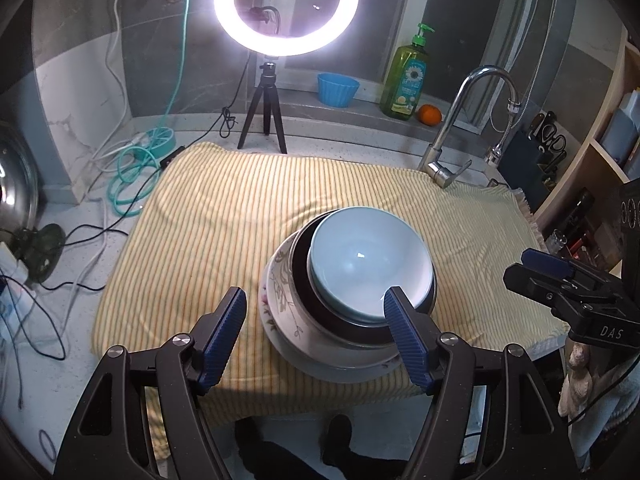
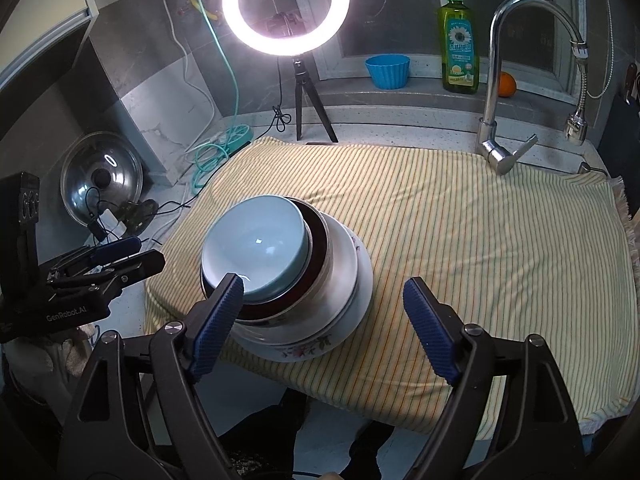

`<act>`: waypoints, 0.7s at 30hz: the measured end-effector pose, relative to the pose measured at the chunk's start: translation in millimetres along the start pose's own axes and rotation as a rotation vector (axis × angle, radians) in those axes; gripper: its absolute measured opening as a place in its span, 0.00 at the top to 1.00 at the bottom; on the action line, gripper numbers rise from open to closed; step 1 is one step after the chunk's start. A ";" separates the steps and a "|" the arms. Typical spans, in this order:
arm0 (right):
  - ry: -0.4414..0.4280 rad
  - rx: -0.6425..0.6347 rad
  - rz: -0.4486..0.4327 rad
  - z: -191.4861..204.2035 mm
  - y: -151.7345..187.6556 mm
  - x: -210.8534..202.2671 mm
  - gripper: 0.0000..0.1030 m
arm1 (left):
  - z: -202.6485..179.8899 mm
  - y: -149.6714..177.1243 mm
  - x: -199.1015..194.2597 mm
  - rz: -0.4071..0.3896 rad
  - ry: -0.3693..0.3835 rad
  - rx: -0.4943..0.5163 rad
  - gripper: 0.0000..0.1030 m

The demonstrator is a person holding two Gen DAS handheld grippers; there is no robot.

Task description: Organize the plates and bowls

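Nearest, the left gripper [image 1: 314, 312] and the right gripper [image 2: 322, 300] hang above the front edge of the towel [image 1: 224, 208], both pointing down at the stack, jaws spread and holding nothing. No pad presses on any dish, though one pad of each overlaps the stack's near rim in its own view. That both stand apart from it suggests the stacking is finished or nearly so.

The stack sits on the towel's front half, toward the middle. A pale blue bowl [image 1: 370, 264] nests on top inside a dark bowl [image 1: 301, 264], which rests on a floral plate [image 1: 276, 300] and a plain plate [image 2: 362, 280] below. Largest at the bottom, smallest on top: a sensible order, since it keeps the pile steady.

The striped yellow towel covers most of the counter [image 1: 68, 280], likely to cushion the dishes. Beyond it stand a faucet [image 2: 494, 120] and a ring light [image 1: 286, 4] on a tripod. On the sill are a blue cup [image 2: 388, 70], a soap bottle [image 2: 460, 40] and an orange [image 2: 507, 84]. A pot lid [image 2: 102, 184] leans against the wall at the left, among loose cables.
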State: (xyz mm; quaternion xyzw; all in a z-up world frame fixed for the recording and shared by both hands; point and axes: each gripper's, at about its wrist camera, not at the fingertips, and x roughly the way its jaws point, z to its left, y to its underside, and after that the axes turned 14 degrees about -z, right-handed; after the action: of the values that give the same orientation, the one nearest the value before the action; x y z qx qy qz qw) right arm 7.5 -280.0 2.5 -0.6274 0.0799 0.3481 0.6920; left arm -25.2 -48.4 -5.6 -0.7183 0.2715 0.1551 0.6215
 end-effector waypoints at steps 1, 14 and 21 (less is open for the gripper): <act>0.001 0.001 0.001 0.0 0.2 -0.1 0.18 | 0.0 -0.7 -0.8 -0.003 0.000 0.000 0.31; 0.014 0.011 -0.003 -1.5 3.6 -2.2 0.18 | -2.1 -1.0 -4.2 -0.018 -0.014 0.005 0.31; 0.018 0.011 0.000 0.5 5.1 -3.7 0.18 | -0.6 -1.1 -4.5 -0.014 -0.022 -0.003 0.31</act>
State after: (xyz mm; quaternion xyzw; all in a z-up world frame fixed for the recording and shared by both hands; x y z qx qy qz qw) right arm 1.6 -281.1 0.5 -0.6265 0.0879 0.3420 0.6948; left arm -28.3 -48.1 -2.0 -0.7194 0.2593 0.1590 0.6245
